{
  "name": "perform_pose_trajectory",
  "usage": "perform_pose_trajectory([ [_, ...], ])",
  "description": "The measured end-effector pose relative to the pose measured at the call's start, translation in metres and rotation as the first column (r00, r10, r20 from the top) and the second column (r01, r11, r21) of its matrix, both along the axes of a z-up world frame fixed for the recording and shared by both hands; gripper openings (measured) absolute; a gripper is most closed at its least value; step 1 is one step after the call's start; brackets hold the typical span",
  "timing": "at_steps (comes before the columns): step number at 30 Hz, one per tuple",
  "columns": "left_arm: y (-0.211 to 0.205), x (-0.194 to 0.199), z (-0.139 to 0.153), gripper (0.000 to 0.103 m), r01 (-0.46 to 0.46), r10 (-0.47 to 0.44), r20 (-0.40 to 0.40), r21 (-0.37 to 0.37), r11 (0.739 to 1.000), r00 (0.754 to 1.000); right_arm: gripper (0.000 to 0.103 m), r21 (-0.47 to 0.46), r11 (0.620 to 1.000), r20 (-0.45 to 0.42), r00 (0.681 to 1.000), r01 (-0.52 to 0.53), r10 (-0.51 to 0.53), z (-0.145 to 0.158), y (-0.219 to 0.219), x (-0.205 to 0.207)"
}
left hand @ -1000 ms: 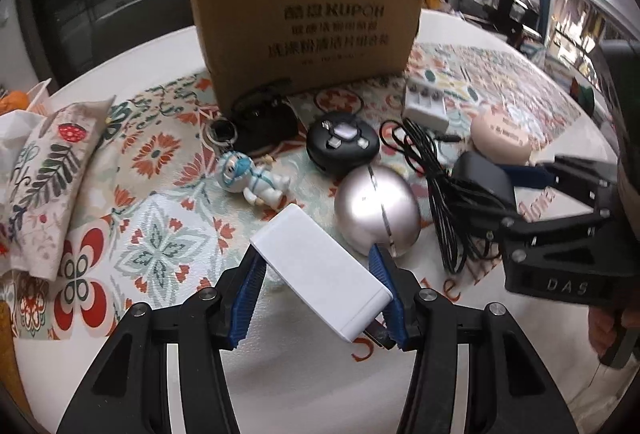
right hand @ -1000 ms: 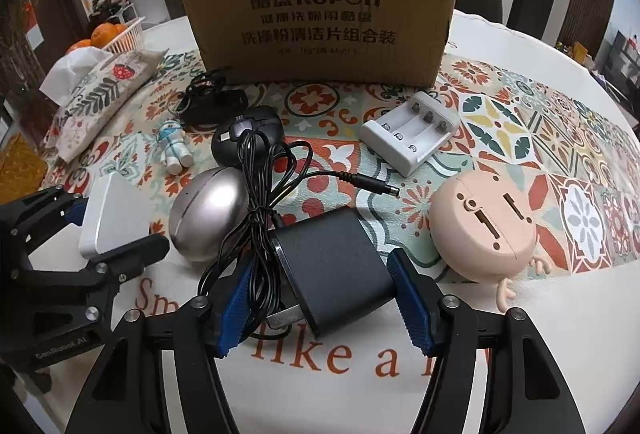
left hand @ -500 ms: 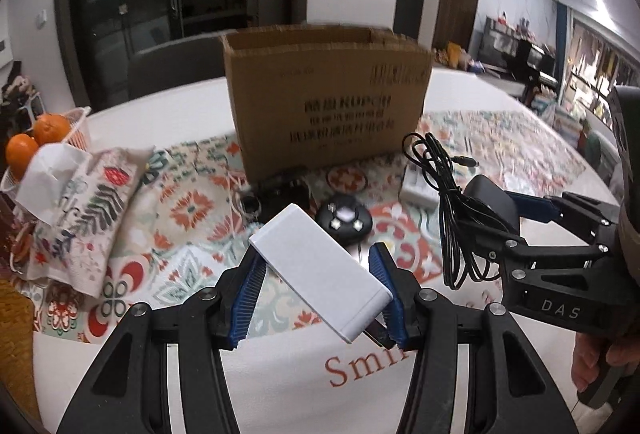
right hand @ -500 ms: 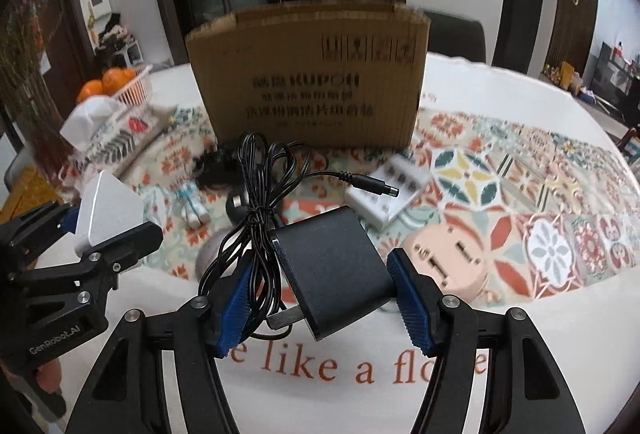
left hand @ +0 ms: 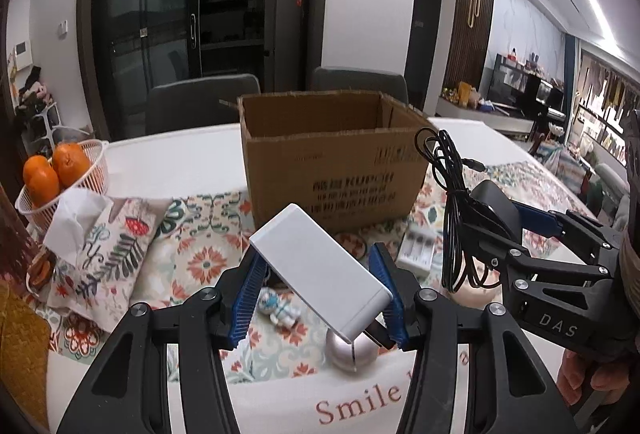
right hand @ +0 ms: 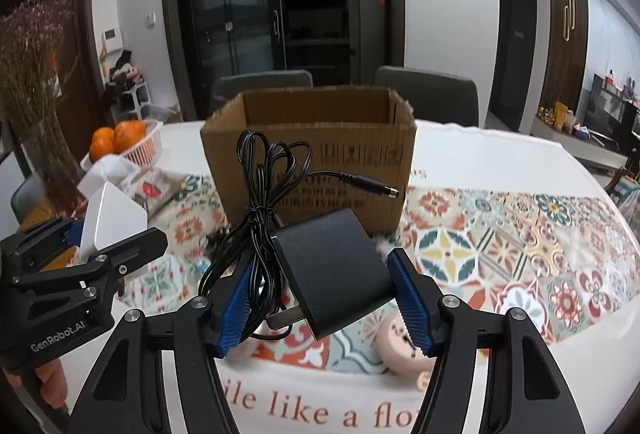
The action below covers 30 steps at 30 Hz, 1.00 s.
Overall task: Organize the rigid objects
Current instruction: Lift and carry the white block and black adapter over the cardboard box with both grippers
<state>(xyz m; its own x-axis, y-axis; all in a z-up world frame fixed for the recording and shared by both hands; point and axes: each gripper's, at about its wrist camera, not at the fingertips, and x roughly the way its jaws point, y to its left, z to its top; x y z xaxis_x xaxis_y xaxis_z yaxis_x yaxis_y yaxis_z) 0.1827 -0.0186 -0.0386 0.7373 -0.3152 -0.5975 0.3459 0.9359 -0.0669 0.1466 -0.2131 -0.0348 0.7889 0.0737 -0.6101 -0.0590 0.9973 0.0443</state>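
Risk first: cable [right hand: 260,218] of the black power adapter [right hand: 334,274] hangs in loose loops beside the right gripper [right hand: 326,298], and I judge it could snag the cardboard box [right hand: 308,162] rim or tug the adapter askew on the way in. Right gripper is clamped on the adapter, held above the table short of the box; left gripper [left hand: 320,298] is clamped on the white rectangular block [left hand: 320,270], gripped on a diagonal with one corner overhanging, so it may twist loose. Box stands open ahead of both.

oranges [left hand: 54,170] in white basket [left hand: 94,164], patterned tissue pouch [left hand: 108,254], grey chairs [right hand: 428,94]
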Motion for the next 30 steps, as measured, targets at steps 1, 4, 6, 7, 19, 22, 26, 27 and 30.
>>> perform_pose_trajectory([
  [1, -0.001, 0.003, 0.003, 0.053, -0.002, 0.002, 0.003, -0.004, 1.000, 1.000, 0.065, 0.001, 1.000, 0.007, 1.000, 0.003, -0.003, 0.003, -0.001, 0.002],
  [4, -0.003, 0.011, 0.013, 0.053, -0.006, 0.006, 0.018, -0.016, 1.000, 1.000, 0.065, 0.016, 1.000, 0.030, 1.000, 0.009, -0.010, 0.012, -0.003, 0.009],
  [6, -0.004, 0.017, 0.019, 0.053, -0.014, 0.014, 0.023, -0.019, 1.000, 1.000, 0.065, 0.024, 1.000, 0.043, 0.999, 0.012, -0.013, 0.017, -0.005, 0.014],
  [7, -0.004, 0.020, 0.022, 0.053, -0.017, 0.018, 0.027, -0.023, 1.000, 0.999, 0.065, 0.029, 0.999, 0.051, 0.999, 0.014, -0.016, 0.020, -0.006, 0.017],
  [19, -0.013, 0.069, 0.052, 0.053, -0.032, 0.034, 0.050, -0.036, 0.999, 0.998, 0.065, 0.041, 0.999, 0.106, 0.994, 0.024, -0.028, 0.050, -0.014, 0.058],
  [22, -0.019, 0.085, 0.058, 0.053, -0.026, 0.027, 0.042, -0.027, 0.999, 0.999, 0.065, 0.047, 0.999, 0.100, 0.995, 0.021, -0.025, 0.055, -0.018, 0.070],
  [26, -0.028, 0.104, 0.064, 0.053, -0.019, 0.019, 0.020, -0.013, 1.000, 1.000, 0.065, 0.076, 0.997, 0.080, 0.997, 0.016, -0.022, 0.061, -0.025, 0.090],
  [27, -0.030, 0.110, 0.065, 0.053, -0.017, 0.017, 0.011, -0.005, 1.000, 1.000, 0.065, 0.082, 0.997, 0.071, 0.997, 0.013, -0.018, 0.061, -0.027, 0.098],
  [30, -0.039, 0.125, 0.068, 0.053, -0.019, 0.019, -0.005, 0.026, 0.999, 1.000, 0.065, 0.093, 0.996, 0.038, 0.999, 0.005, -0.008, 0.061, -0.033, 0.112],
])
